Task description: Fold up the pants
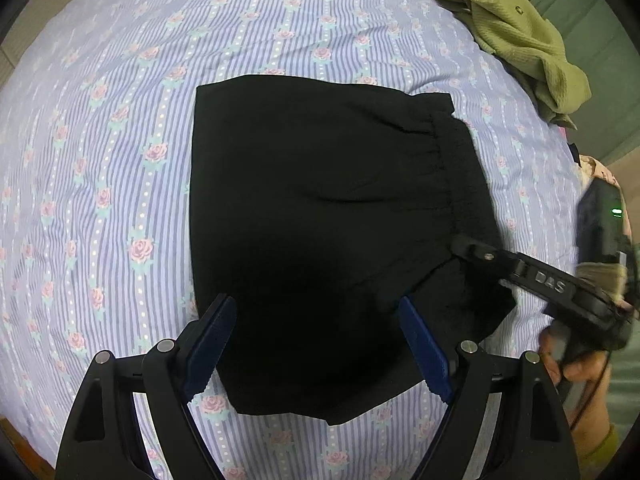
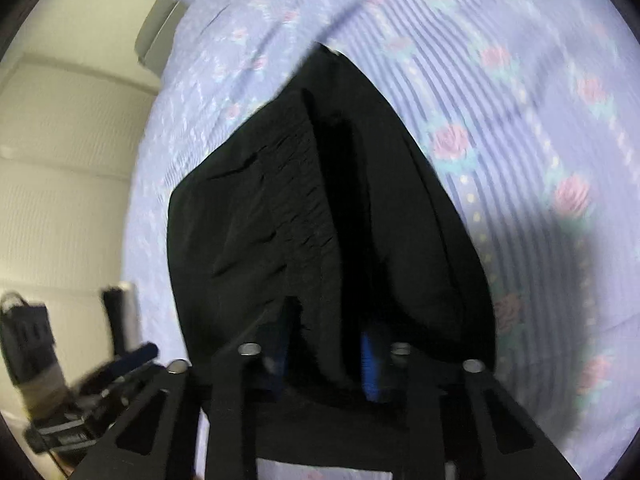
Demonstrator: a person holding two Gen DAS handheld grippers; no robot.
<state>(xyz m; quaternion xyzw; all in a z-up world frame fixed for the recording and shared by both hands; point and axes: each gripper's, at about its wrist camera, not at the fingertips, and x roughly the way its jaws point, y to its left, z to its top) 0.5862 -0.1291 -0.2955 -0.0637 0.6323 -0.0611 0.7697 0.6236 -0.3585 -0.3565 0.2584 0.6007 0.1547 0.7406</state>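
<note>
Nearest the left wrist camera, the left gripper [image 1: 316,340] is hovering with its jaws standing wide apart, blue ribbed pads [image 1: 212,344] on either side of the near edge of the black pants [image 1: 320,220], not pressing on them. The pants are lying folded into a compact, roughly rectangular bundle in the middle of the bed sheet [image 1: 120,140], the gathered elastic waistband [image 1: 452,160] running down the side at 3 o'clock.

At 4 o'clock the right gripper [image 1: 460,246] is reaching in, its tip at the waistband corner; a hand [image 1: 576,364] is holding its handle, partly cut off by the frame edge. In the right wrist view, blurred by motion, that gripper [image 2: 326,344] is sitting narrowed on a raised fold of the pants [image 2: 320,220], the cloth bunching between its pads and hiding most of them.

The pants fabric is looking matte and soft, creased near the waistband. The sheet is lilac-striped cotton with pink roses. Farther off, at 1 o'clock, a crumpled olive-green garment [image 1: 520,40] with a waffle weave is lying on the sheet.
</note>
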